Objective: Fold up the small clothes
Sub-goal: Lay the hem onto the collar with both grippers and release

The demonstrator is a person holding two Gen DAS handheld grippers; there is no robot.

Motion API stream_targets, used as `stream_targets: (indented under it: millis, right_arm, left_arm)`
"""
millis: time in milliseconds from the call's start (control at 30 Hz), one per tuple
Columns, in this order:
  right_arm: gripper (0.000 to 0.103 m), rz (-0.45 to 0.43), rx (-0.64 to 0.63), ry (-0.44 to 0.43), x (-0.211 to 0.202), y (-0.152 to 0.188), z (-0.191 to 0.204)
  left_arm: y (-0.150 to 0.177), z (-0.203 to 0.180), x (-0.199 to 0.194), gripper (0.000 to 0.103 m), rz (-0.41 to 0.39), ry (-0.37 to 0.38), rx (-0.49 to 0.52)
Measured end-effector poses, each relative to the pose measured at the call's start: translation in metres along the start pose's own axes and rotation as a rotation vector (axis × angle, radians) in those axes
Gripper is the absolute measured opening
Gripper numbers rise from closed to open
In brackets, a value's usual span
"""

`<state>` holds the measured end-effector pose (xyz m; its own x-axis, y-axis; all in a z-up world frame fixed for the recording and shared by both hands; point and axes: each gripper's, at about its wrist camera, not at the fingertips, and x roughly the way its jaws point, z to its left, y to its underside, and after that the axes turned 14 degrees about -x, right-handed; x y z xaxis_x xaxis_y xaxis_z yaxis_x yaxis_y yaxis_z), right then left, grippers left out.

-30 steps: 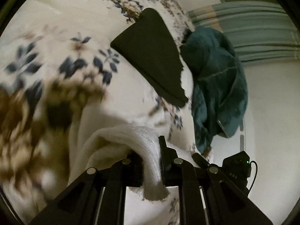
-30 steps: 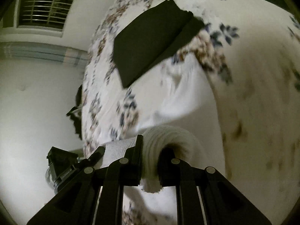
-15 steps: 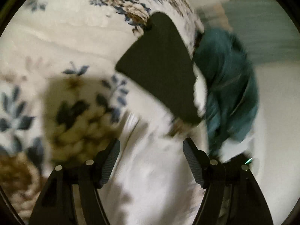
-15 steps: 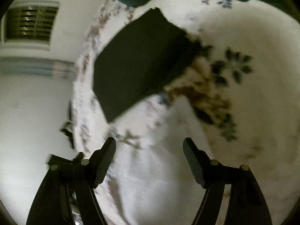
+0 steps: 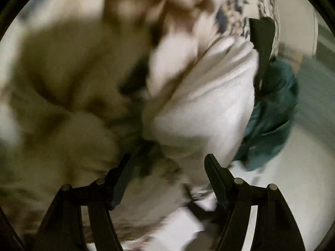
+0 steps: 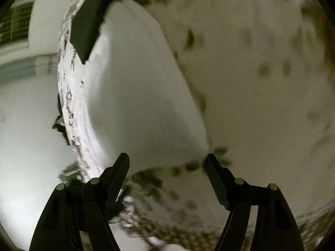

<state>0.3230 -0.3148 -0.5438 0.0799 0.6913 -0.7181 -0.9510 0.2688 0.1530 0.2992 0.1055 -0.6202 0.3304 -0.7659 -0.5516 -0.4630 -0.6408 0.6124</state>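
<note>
A white garment [image 5: 205,104] lies folded on the floral bedspread [image 5: 62,73], blurred in the left wrist view. It also shows in the right wrist view [image 6: 142,104] as a smooth white rectangle on the bedspread [image 6: 261,62]. My left gripper [image 5: 167,165] is open and empty, just short of the garment's near edge. My right gripper [image 6: 167,163] is open and empty at the garment's near edge.
A folded dark garment [image 5: 261,35] lies past the white one near the bed's edge; it also shows in the right wrist view [image 6: 90,18]. A teal garment [image 5: 272,115] hangs over the bed's edge. A pale wall [image 6: 25,115] and window blinds [image 6: 12,21] lie beyond.
Both grippers were shut on the white garment a second ago, then opened and let it go. Both have since pulled back, and the garment now lies flat on the bed.
</note>
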Motion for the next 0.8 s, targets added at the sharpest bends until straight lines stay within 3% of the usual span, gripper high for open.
stream_targets:
  millis: [67,100,133,167,233,333,400,467,533,633,733,800]
  right_arm:
    - [0.076,-0.006,0.074,-0.085,0.020,0.001,-0.009]
    - [0.076,-0.024,0.093,-0.115,0.027,-0.001,-0.011]
    - [0.072,-0.053,0.104,-0.142,0.032,-0.005,-0.012]
    - [0.064,-0.120,0.114,-0.158,0.030,-0.008,-0.012]
    - [0.043,-0.165,0.114,-0.141,0.024,-0.008,-0.008]
    - [0.038,-0.195,0.077,-0.090,0.013,0.001,0.000]
    - [0.038,-0.161,0.082,-0.075,0.014,0.007,-0.004]
    - [0.050,-0.107,0.105,-0.041,0.013,0.013,-0.012]
    - [0.054,-0.101,0.059,0.039,0.000,0.015,-0.009]
    - [0.057,-0.110,-0.067,0.170,-0.028,0.008,0.010]
    - [0.063,-0.166,-0.186,0.245,-0.046,-0.020,0.035]
    - [0.063,-0.206,-0.230,0.256,-0.046,-0.053,0.048]
  left_arm:
    - [-0.005,-0.002,0.018,0.066,-0.008,0.097,-0.008]
    - [-0.007,-0.008,0.022,0.063,-0.058,0.124,0.008]
    - [-0.008,-0.013,0.021,0.048,-0.082,0.157,0.028]
    - [-0.009,-0.021,0.017,0.029,-0.111,0.163,0.060]
    - [-0.008,-0.041,0.004,0.023,-0.169,0.151,0.155]
    - [-0.012,-0.050,-0.001,0.023,-0.179,0.097,0.210]
    - [-0.018,-0.045,-0.006,0.026,-0.176,0.053,0.186]
    - [-0.017,-0.039,-0.014,0.039,-0.151,0.018,0.169]
    - [-0.005,-0.040,-0.035,0.056,-0.168,-0.088,0.207]
    - [0.006,-0.063,-0.056,0.056,-0.231,-0.209,0.339]
    - [-0.001,-0.120,-0.046,0.056,-0.268,-0.231,0.531]
    - [-0.017,-0.162,-0.018,0.056,-0.232,-0.208,0.633]
